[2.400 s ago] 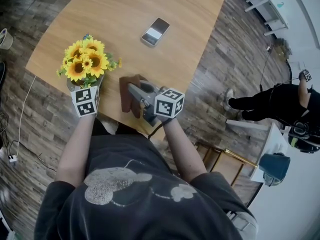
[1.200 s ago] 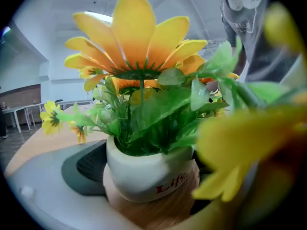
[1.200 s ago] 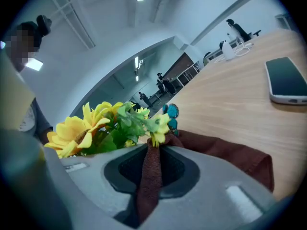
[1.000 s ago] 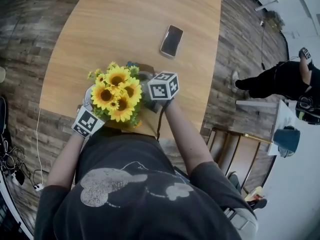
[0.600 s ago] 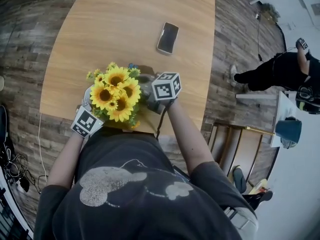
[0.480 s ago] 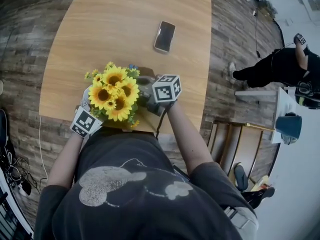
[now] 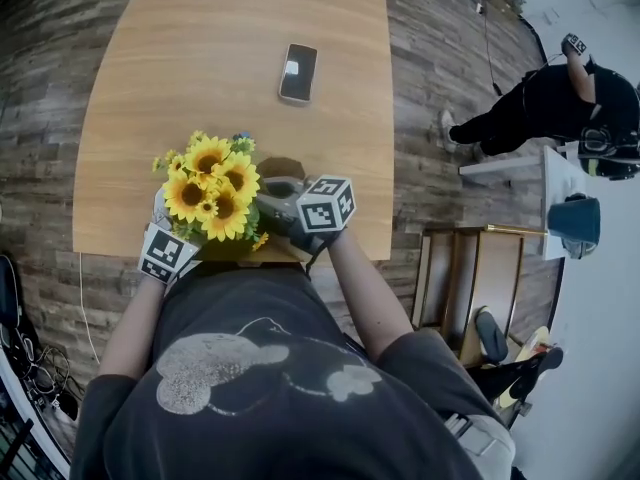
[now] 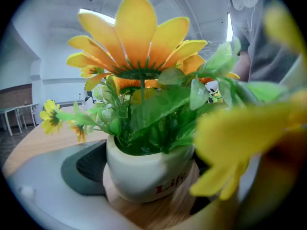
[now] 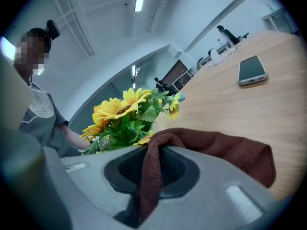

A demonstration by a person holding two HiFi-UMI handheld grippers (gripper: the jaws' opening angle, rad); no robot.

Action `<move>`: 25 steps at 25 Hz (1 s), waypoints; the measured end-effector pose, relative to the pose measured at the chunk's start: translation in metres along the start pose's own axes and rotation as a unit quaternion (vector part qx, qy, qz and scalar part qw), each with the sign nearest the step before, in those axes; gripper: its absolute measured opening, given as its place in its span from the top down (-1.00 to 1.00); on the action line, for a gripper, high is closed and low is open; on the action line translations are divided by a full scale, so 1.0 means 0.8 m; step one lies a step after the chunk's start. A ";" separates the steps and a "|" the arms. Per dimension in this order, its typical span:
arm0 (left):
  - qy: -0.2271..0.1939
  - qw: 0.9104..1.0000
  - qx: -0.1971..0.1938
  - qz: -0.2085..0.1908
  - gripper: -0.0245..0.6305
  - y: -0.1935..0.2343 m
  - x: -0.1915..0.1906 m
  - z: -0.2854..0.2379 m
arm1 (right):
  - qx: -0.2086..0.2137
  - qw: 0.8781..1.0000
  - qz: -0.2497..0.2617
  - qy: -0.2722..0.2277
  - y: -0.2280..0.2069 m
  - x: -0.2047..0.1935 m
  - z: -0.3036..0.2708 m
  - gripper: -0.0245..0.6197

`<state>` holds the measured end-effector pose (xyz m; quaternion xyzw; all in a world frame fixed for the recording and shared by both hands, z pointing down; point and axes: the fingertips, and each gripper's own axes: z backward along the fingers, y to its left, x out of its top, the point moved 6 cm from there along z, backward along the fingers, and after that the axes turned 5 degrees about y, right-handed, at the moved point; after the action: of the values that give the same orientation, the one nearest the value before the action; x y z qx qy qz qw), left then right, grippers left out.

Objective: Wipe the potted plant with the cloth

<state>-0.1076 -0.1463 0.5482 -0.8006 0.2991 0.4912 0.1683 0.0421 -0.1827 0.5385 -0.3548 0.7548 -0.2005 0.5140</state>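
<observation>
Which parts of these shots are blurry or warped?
Left gripper view: the nearest yellow petal is a soft blur, the white pot sharp. Right gripper view: the cloth is crisp, corners black from the round lens. Head view: the table edges bow.

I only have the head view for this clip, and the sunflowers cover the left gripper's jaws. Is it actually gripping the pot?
Observer: Yes. In the left gripper view the white pot sits between the jaws of the left gripper, with one pad against its side.
Operator: Any print on the pot?
Observer: Red lettering, partly covered by a blurred petal.
Operator: And the right gripper?
Observer: The right gripper pinches a brown cloth between its jaws, and the rest trails toward the table.
</observation>
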 end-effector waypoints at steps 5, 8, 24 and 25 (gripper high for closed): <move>0.001 1.000 0.004 0.005 -0.86 0.005 0.001 -0.010 | -0.024 0.999 -0.006 -0.023 0.006 -0.016 0.015 0.79; 0.000 1.000 0.005 0.009 -0.86 0.004 0.001 -0.011 | -0.043 0.998 -0.005 -0.038 0.010 -0.021 0.028 0.79; -0.022 0.999 -0.018 0.016 -1.00 -0.022 -0.011 0.021 | -0.208 0.958 -0.065 -0.189 0.020 -0.022 0.138 0.79; -0.022 0.999 -0.014 0.021 -1.00 -0.026 -0.014 0.026 | -0.208 0.957 -0.062 -0.191 0.026 -0.023 0.140 0.79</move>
<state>-0.1125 -0.1154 0.5485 -0.7853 0.3054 0.5164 0.1528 0.1422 -0.1482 0.4929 -0.5313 0.6443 0.0011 0.5500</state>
